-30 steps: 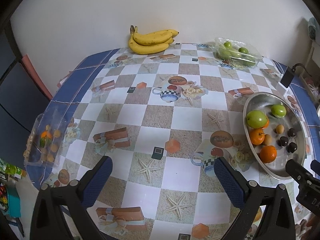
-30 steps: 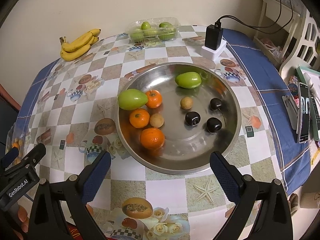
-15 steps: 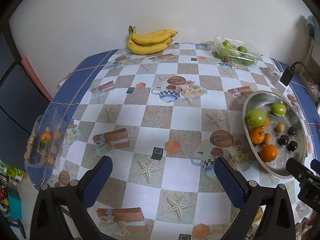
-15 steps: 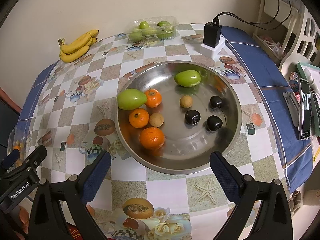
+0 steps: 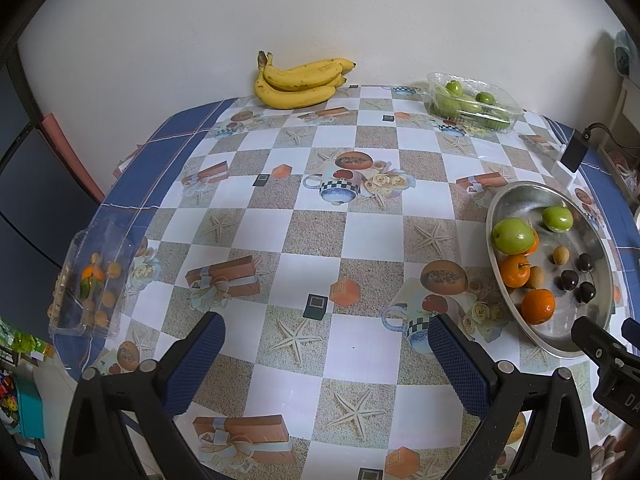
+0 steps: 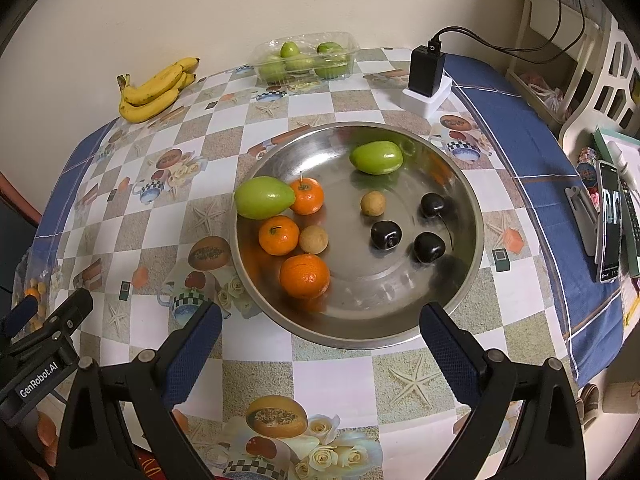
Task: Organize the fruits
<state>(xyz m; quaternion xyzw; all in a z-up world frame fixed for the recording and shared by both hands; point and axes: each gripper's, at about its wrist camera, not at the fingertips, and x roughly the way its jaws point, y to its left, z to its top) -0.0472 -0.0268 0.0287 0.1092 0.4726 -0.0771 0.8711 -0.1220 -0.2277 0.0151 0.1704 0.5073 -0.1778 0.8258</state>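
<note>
On the checkered tablecloth (image 6: pixel 328 98) ahead of my right claw (image 6: pixel 320 344) sits a round steel bowl (image 6: pixel 464 264) with the loose fruit in it. I count two green fruits, one (image 6: pixel 264 197) leaning on the left rim and one (image 6: pixel 376 157) toward the back. Three oranges (image 6: pixel 305 276) cluster on the left side, touching or nearly touching each other, with a small tan fruit (image 6: pixel 313 239) wedged among them and a second tan one (image 6: pixel 373 203) alone near the middle. Three dark, glossy cherries (image 6: pixel 385 234) lie on the right half, apart from one another.

My right claw is spread wide with nothing between its blue pads (image 6: pixel 192 356), hovering just short of the bowl's near rim. My left claw (image 5: pixel 326 364) is equally wide apart and bare, over a patch of tablecloth well left of the bowl.

At the back wall I see a bunch of bananas (image 5: pixel 298 84) and, further right, a clear plastic box of green fruit (image 5: pixel 472 102). Another clear box (image 5: pixel 90 280) with small orange and tan fruit sits at the left edge of the table. A black charger (image 6: pixel 427 70) on a white block stands just behind the bowl, its cable running off to the right. A phone (image 6: pixel 609 220) on a stand is at the far right. Nothing lies between my right claw and the bowl.
</note>
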